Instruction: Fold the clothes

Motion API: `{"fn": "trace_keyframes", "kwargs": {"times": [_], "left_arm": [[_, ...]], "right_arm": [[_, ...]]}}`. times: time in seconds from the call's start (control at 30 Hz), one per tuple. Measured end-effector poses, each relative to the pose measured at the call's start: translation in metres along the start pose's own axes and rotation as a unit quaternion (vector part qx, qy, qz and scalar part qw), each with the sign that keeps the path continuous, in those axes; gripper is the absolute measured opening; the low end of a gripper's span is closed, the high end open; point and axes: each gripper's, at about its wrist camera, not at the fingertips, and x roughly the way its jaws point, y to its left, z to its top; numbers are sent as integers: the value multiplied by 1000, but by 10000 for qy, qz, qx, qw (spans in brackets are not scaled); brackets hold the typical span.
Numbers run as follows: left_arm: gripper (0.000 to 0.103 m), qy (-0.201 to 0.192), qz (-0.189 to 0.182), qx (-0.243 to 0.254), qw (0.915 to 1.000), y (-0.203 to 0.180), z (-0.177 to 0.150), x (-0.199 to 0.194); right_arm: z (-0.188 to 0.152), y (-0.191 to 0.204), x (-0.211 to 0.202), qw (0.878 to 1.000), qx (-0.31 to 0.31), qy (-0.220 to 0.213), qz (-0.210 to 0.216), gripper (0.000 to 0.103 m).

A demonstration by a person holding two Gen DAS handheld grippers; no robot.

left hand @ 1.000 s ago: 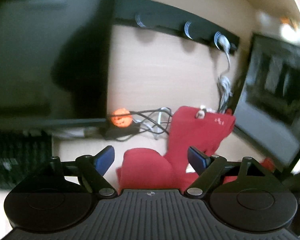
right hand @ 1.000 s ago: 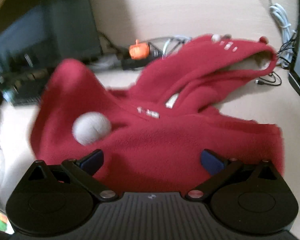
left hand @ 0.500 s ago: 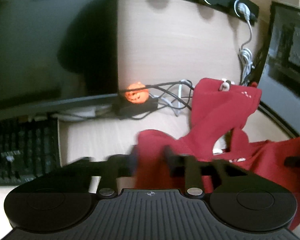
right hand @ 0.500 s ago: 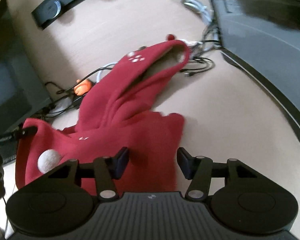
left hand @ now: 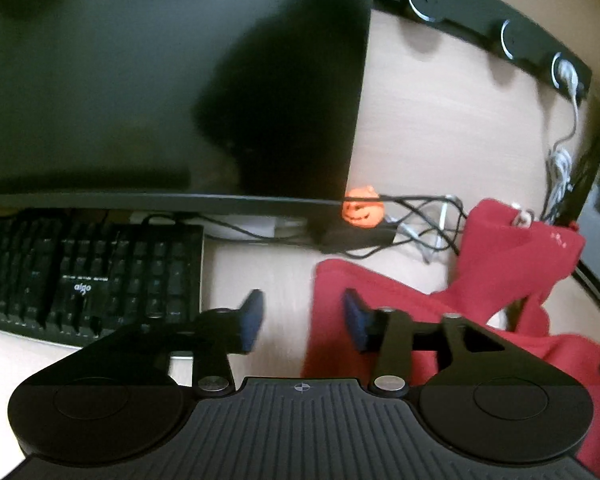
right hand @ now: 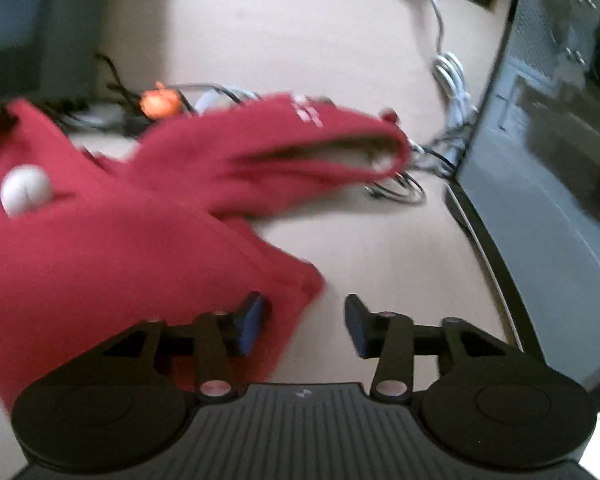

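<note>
A red fleece hooded garment [right hand: 120, 240] with a white pompom [right hand: 25, 189] lies on the wooden desk [right hand: 380, 248]; its hood [right hand: 312, 148] points toward the back. It also shows in the left wrist view [left hand: 500, 276]. My left gripper [left hand: 302, 320] is open, its jaws straddling the garment's left edge. My right gripper [right hand: 305, 326] is open, its jaws straddling the garment's right corner, with nothing clamped between them.
A black monitor [left hand: 160, 80] and keyboard [left hand: 80, 276] stand at the left. An orange pumpkin toy [left hand: 362, 208] and tangled cables [left hand: 420, 220] lie behind the garment. A dark computer case [right hand: 548, 184] stands at the right. White cables [right hand: 452, 80] hang beside it.
Both grippers closed partway half a second ago and have opened wider again. The left shifted to the garment's left edge, the right to its right corner. The garment spread out.
</note>
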Motion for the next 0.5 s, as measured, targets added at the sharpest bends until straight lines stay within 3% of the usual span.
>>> {"fn": "trace_keyframes", "kwargs": {"times": [0.07,0.2,0.33,0.43,0.5], "left_arm": [[62,-132,10,95,9999,-3,5,-9],[74,-451,-43,97,9989,-10,17,-28],[80,-555,-618,265,9962,-25,24,-42],[80,-211,-1121,581,9918,-40,16,-35],[80,51,-1263,731,9893,-48,7,-22]], "right_arm": [[-3,0,2,9998,-87,10,-175,64],[-3,0,8,9990,-196,60,-394,64],[5,4,14,9979,-256,71,-589,67],[22,-3,-12,9989,283,-301,-211,67],[33,-2,-39,9953,565,-717,313,76]]}}
